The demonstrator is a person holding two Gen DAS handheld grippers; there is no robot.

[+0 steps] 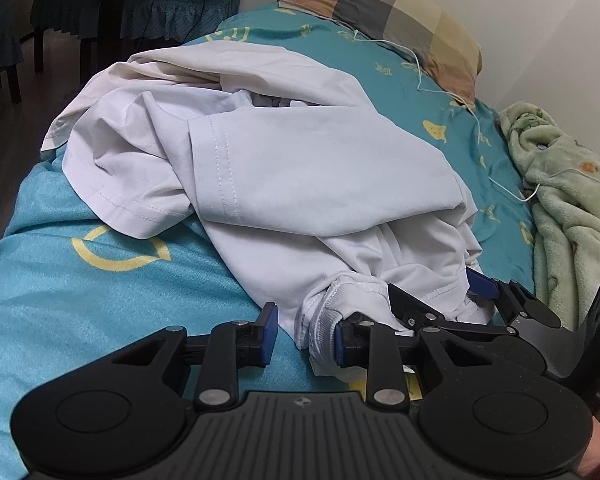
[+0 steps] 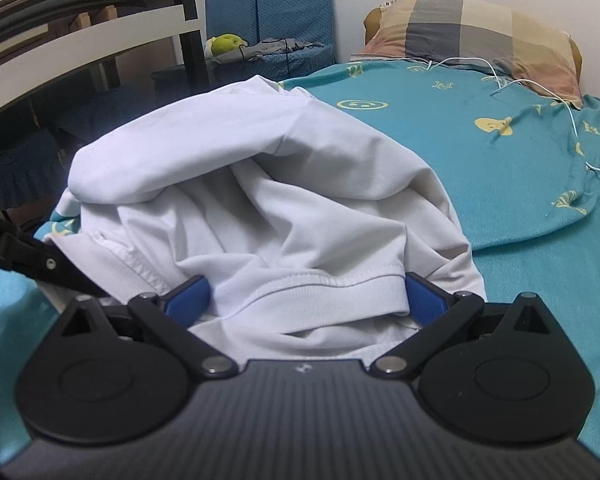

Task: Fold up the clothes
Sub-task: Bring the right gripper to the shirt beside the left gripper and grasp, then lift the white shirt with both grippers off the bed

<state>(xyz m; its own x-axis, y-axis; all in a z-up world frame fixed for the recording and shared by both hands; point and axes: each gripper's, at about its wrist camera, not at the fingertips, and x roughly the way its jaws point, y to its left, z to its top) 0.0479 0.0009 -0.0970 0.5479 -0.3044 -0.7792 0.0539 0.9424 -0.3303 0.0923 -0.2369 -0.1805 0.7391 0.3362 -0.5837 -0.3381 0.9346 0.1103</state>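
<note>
White shirt bunched between the right tongs on the bed

The right tongs (image 2: pixel 306 300) stood wide, blue pads (image 2: pixel 424 298) flanking the ribbed hem of a crumpled white shirt (image 2: pixel 260 184) on the teal bedsheet (image 2: pixel 520 208). Black parts of the left tongs (image 2: pixel 32 258) reached in at the shirt's left edge. A checked pillow (image 2: pixel 472 36) and a white cable (image 2: pixel 540 88) lay at the bed's far end.
</note>
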